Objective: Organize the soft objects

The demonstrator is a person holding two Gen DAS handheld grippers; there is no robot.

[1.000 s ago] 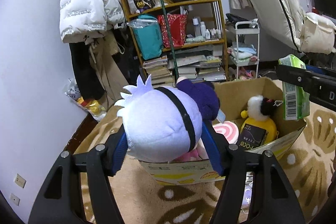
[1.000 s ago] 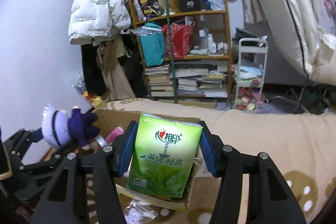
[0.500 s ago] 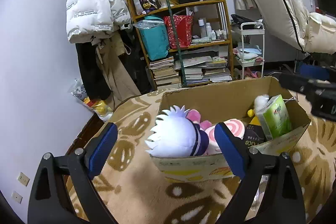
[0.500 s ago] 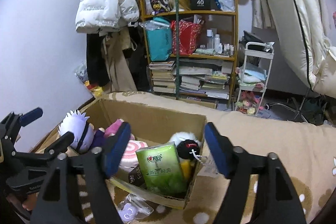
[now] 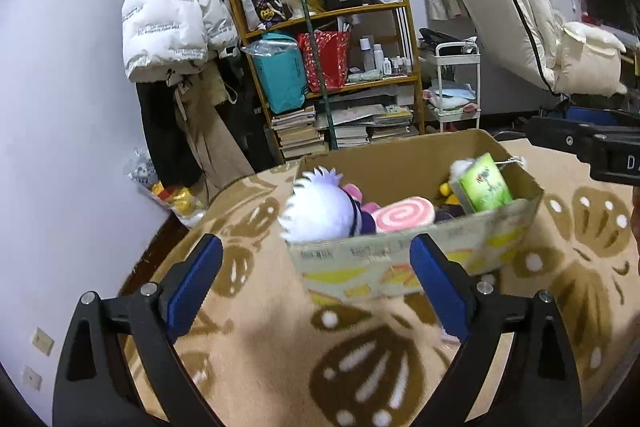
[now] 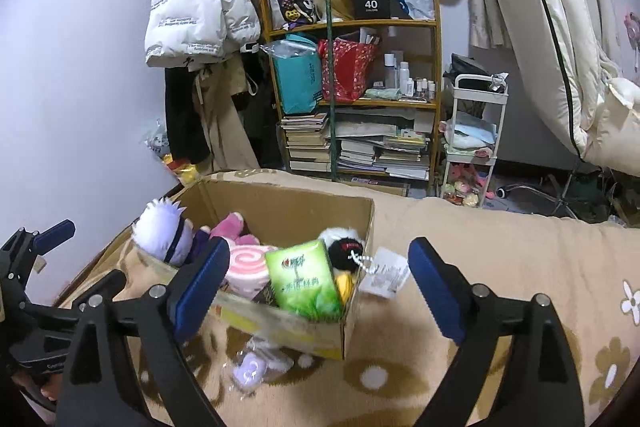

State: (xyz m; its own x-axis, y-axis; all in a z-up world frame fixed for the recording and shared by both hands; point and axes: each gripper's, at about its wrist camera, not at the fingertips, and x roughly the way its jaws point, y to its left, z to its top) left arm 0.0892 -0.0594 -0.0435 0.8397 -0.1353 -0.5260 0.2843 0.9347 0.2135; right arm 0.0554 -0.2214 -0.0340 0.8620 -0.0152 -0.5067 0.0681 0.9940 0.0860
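A cardboard box (image 5: 404,267) sits on the beige flowered blanket; it also shows in the right wrist view (image 6: 288,207). In it lie a white-haired plush doll (image 5: 320,207) (image 6: 162,231), a pink swirl cushion (image 5: 404,215) (image 6: 246,267), a green tissue pack (image 5: 484,183) (image 6: 304,279) and a black-and-white plush (image 6: 344,247). My left gripper (image 5: 316,275) is open and empty, in front of the box. My right gripper (image 6: 316,279) is open and empty, near the box's right side.
A small pale purple packet (image 6: 252,367) lies on the blanket by the box corner. Behind stand a cluttered wooden shelf (image 6: 352,99), a white trolley (image 6: 476,139), hanging coats (image 5: 176,19) and a leaning mattress (image 5: 504,7). The left gripper shows in the right wrist view (image 6: 44,267).
Both grippers opened and pulled back. The plush doll dropped from the left gripper and the tissue pack from the right gripper into the box.
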